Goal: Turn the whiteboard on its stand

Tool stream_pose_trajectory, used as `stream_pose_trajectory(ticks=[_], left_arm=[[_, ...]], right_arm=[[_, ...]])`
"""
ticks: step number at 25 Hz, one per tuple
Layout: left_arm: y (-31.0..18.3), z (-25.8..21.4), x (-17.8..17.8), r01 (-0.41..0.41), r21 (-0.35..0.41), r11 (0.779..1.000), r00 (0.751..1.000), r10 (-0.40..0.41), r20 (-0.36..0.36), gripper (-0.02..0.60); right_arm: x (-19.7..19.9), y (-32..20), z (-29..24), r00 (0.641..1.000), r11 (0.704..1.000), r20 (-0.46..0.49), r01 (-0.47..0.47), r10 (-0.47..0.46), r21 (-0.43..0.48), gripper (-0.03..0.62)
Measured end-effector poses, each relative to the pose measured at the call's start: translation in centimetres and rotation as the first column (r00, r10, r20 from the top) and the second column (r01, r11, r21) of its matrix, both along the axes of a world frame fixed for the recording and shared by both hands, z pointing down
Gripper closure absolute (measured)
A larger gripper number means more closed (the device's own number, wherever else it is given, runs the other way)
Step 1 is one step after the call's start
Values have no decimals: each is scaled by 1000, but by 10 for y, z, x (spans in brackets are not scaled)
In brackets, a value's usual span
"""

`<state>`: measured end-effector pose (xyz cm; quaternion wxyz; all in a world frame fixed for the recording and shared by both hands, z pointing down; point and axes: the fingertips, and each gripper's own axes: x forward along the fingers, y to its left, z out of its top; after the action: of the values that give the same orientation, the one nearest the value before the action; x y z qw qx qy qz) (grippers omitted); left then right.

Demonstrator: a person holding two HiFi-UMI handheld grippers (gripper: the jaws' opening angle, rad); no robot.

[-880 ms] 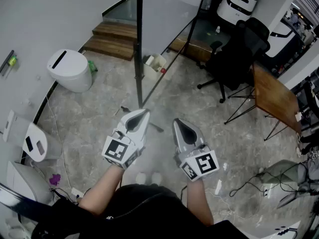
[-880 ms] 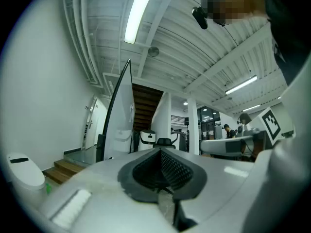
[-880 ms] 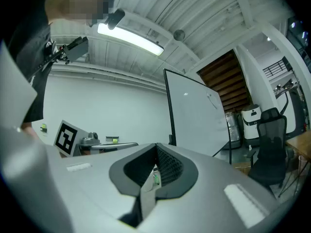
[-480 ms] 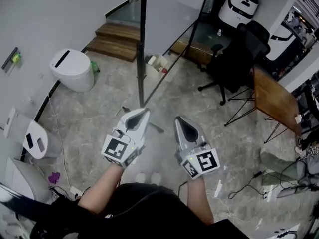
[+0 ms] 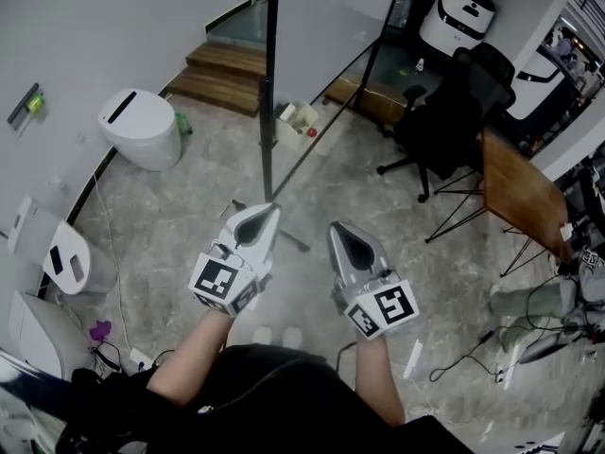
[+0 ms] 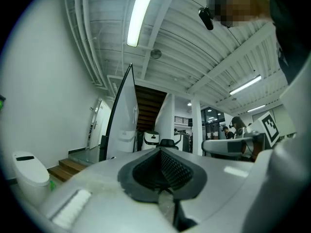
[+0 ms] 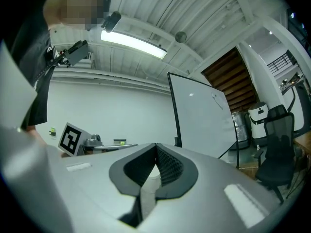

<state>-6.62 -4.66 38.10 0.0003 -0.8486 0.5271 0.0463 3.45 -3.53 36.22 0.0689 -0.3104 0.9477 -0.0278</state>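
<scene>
The whiteboard [image 5: 326,17] stands on its black-framed stand ahead of me, its near edge a dark upright bar [image 5: 268,83] whose foot [image 5: 284,235] rests on the stone floor. It appears tall and edge-on in the left gripper view [image 6: 124,115] and as a broad white panel in the right gripper view [image 7: 201,120]. My left gripper [image 5: 265,209] is shut and holds nothing, its tip just short of the stand's foot. My right gripper [image 5: 337,228] is beside it, also shut and holding nothing. Neither touches the board. The shut jaws show in the left gripper [image 6: 159,150] and right gripper [image 7: 156,146] views.
A white round bin [image 5: 142,129] stands at the left by the wall and wooden steps [image 5: 222,74] lie behind it. A small white box [image 5: 295,121] sits by the stand. A black office chair [image 5: 444,112] and a wooden folding table [image 5: 515,183] stand at the right. Cables [image 5: 473,353] trail over the floor.
Both grippers stay shut and side by side. The left one has drifted slightly down and left, and the head view has shifted a little.
</scene>
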Motion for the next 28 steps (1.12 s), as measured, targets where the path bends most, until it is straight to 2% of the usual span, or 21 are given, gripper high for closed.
stream_pose_trajectory(ticks=[4, 10, 15, 20, 28], left_arm=[[-3, 3, 3, 14, -27, 1000, 1000, -14, -15, 580], [-1, 5, 12, 5, -34, 999, 1000, -4, 9, 578], [0, 5, 17, 32, -49, 998, 999, -32, 6, 578], [4, 25, 26, 27, -52, 998, 998, -24, 61, 578], [7, 24, 24, 76, -49, 996, 997, -75, 29, 580]], right_arm=[[2, -2, 4, 1000, 1000, -6, 14, -14, -4, 585], [8, -4, 3, 1000, 1000, -2, 27, -27, -7, 585], [16, -1, 9, 999, 999, -4, 43, -43, -9, 585], [24, -1, 17, 998, 998, 4, 62, -62, -20, 585], [33, -1, 21, 995, 995, -9, 99, -99, -22, 585]])
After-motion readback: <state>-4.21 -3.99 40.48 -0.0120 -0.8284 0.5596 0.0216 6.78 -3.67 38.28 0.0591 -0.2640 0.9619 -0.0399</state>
